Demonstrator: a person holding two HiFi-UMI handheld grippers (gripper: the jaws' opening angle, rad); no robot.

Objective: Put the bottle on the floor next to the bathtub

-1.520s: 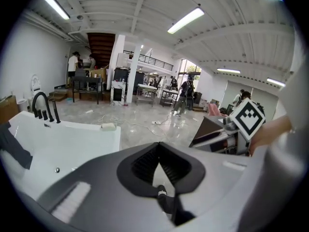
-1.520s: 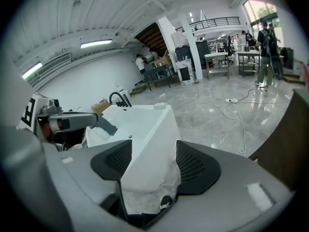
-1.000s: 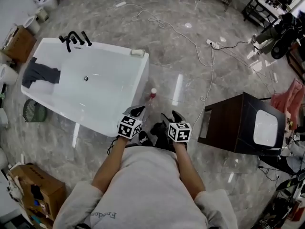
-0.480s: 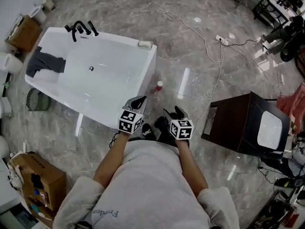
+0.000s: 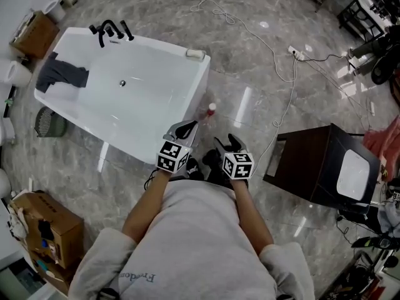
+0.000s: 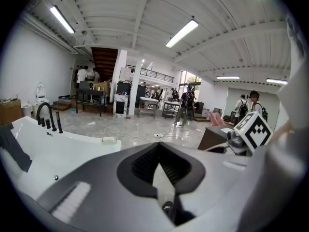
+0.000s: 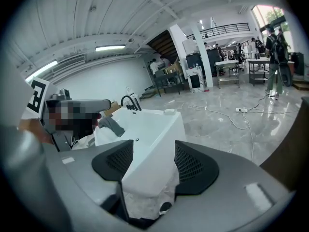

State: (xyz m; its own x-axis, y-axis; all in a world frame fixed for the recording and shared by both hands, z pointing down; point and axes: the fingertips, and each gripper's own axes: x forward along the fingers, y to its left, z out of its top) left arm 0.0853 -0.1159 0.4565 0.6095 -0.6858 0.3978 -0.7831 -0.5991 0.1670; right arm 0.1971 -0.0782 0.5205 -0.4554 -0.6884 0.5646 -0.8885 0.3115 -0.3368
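Bottle: we see the bottle (image 5: 210, 109) with its red cap standing upright on the floor (image 5: 250, 74), just beside the right end wall of the bathtub (image 5: 156, 114).
Bathtub: white, lying to the left and far from us; a black faucet (image 5: 111, 30) stands on its far rim, a dark cloth (image 5: 59, 74) hangs over its left edge, and a small pale block (image 5: 195, 54) sits on its far right corner.
Left hand-held gripper: we find the left hand-held gripper (image 5: 186, 129) with its jaws pressed together and holding nothing; it hangs over the tub's near right corner, near the bottle but apart from it.
Right hand-held gripper: the right hand-held gripper (image 7: 153, 158) has its jaws spread wide and grips nothing; they have just been closing a little. It sits just right of the left one, pointing toward the tub.
Floor: grey glossy marble, with a white cable (image 5: 275, 74) running across it to a power strip (image 5: 295, 53) on the far right.
Cabinet: a dark cabinet (image 5: 306, 161) stands to our right, well apart from the bottle.
Near left: a cardboard box (image 5: 44, 230) sits on the floor.
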